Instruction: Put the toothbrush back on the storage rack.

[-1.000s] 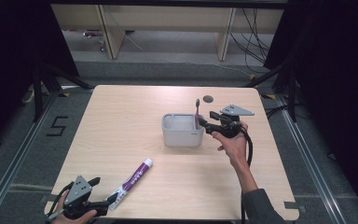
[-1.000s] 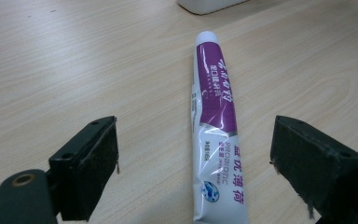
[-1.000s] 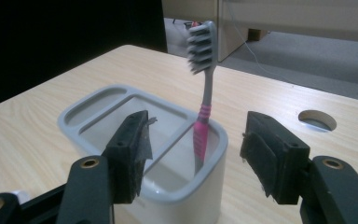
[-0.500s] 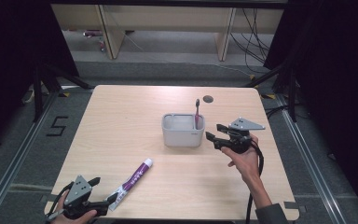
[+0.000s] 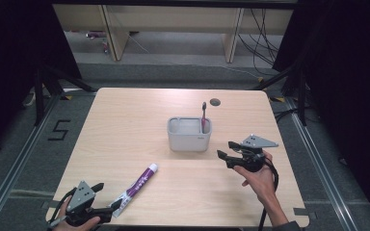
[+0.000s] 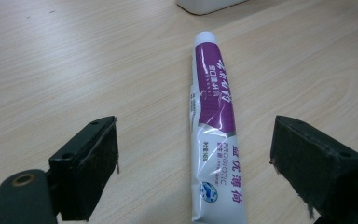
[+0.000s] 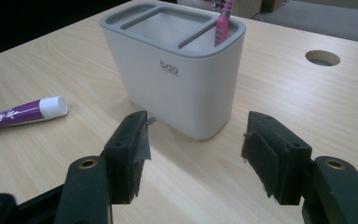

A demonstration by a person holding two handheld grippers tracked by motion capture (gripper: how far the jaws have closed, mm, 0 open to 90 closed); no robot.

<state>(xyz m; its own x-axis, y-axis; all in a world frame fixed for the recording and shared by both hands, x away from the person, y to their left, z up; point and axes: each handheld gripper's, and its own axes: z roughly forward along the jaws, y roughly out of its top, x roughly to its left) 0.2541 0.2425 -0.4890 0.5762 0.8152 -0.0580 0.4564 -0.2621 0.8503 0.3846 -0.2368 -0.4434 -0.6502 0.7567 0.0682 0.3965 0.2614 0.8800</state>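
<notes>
Pink plastic toothbrush (image 5: 203,117) is standing upright in the right-hand slot of the pale grey plastic holder (image 5: 189,138) mid-table, so that half looks sorted to me. What changed over the last second: my right gripper (image 5: 225,150) was up against the holder beside the brush, and now it has backed off toward my side and hangs near the holder's right, not touching it. Its jaws are well apart with nothing between them; in the right gripper view they frame the holder's front wall but stay clear.

So I reckon the purple-and-white toothpaste tube (image 5: 136,188) is next. It lies flat on the table, well apart from the holder, cap pointing toward it. My left gripper (image 5: 107,200) sits at the tube's crimped end, jaws wide, one on each side in the left gripper view, pads not pressing. It hasn't budged.

Surface is a light wood-grain table (image 5: 125,125) with a round cable hole (image 5: 215,102) behind the holder. Around it: dark curtains, grey floor, a "5" marked on the left, pale shelving at the back.
</notes>
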